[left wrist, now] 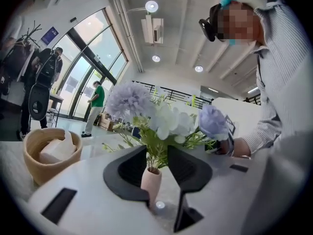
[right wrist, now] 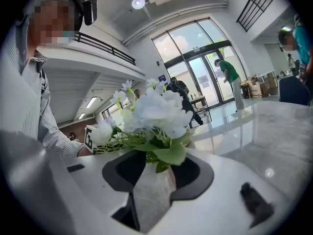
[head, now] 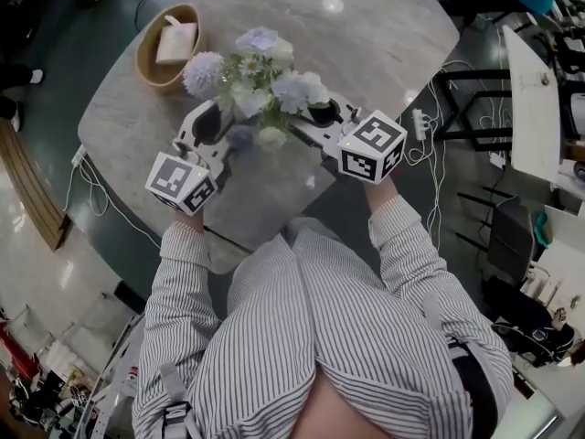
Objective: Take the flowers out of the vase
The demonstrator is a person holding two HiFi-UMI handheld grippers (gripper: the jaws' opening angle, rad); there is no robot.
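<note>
L tongs (left wrist: pixel 156 153) open round vase (left wrist: pixel 150 180); R tongs (right wrist: pixel 156 163) open round stems (right wrist: pixel 150 155). Flowers (right wrist: pixel 159 111) prob. light, soft; vase tippy, fragile. Pinch stems low, steady vase.

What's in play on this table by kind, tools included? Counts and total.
tools: 2, the left tool and the right tool
vase: 1, pink
flower bunch: 1, standing in the vase
bowl: 1, tan
white folded piece: 1, inside the bowl
Total: 6
</note>
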